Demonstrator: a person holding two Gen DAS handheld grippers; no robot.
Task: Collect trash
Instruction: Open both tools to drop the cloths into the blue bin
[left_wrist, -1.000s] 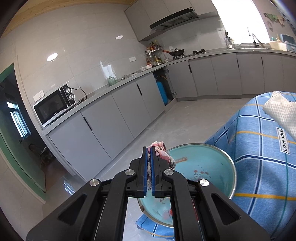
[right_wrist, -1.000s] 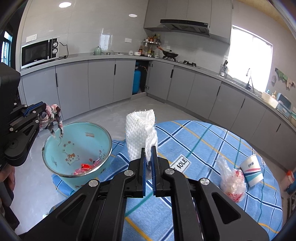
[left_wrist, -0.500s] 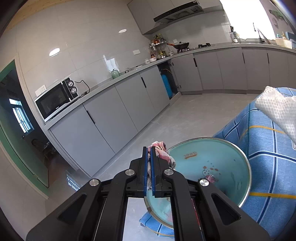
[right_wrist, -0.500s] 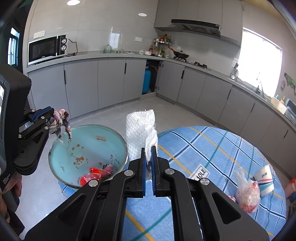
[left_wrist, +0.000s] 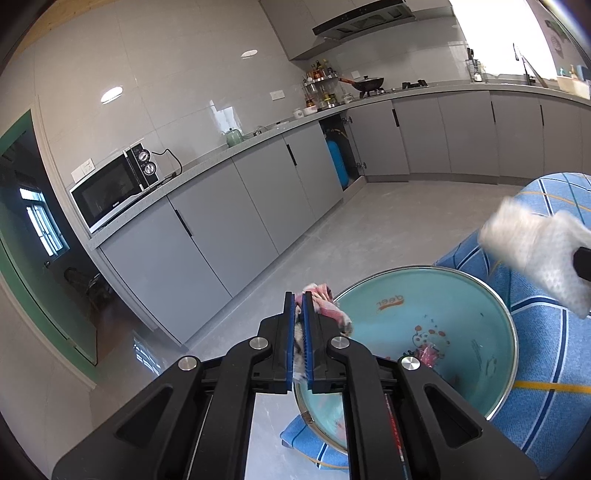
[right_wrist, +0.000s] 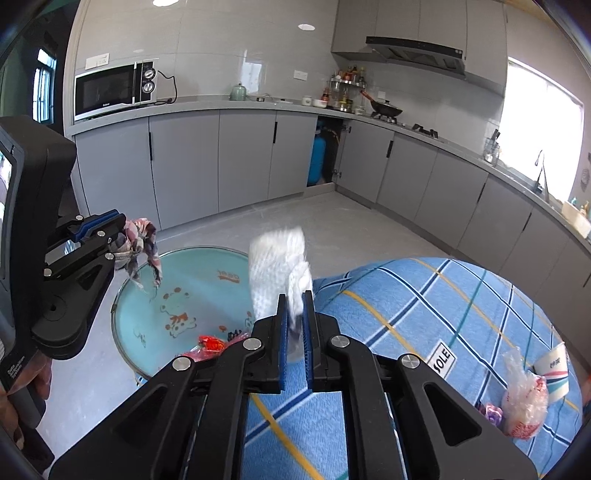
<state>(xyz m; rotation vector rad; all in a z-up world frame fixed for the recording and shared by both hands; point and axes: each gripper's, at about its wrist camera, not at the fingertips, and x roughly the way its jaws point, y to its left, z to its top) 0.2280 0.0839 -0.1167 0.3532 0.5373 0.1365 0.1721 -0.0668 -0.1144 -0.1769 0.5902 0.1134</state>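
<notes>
Now over the basin (right_wrist: 192, 291): left hand-held gripper (right_wrist: 123, 225) pinching rag (right_wrist: 140, 247) above its rim; right hand-held gripper (right_wrist: 294, 295) clamping foam net (right_wrist: 275, 266) beside it.

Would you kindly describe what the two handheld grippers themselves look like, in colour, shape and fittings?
Both the left gripper and the right gripper are matte black plastic, with two angular linkage arms joined by round silver bolts and triangular cut-outs. Their fingers are flat and parallel, edged with blue pads. From the right wrist view, the left gripper has a bulky black body with a small screen at its rear.
</notes>
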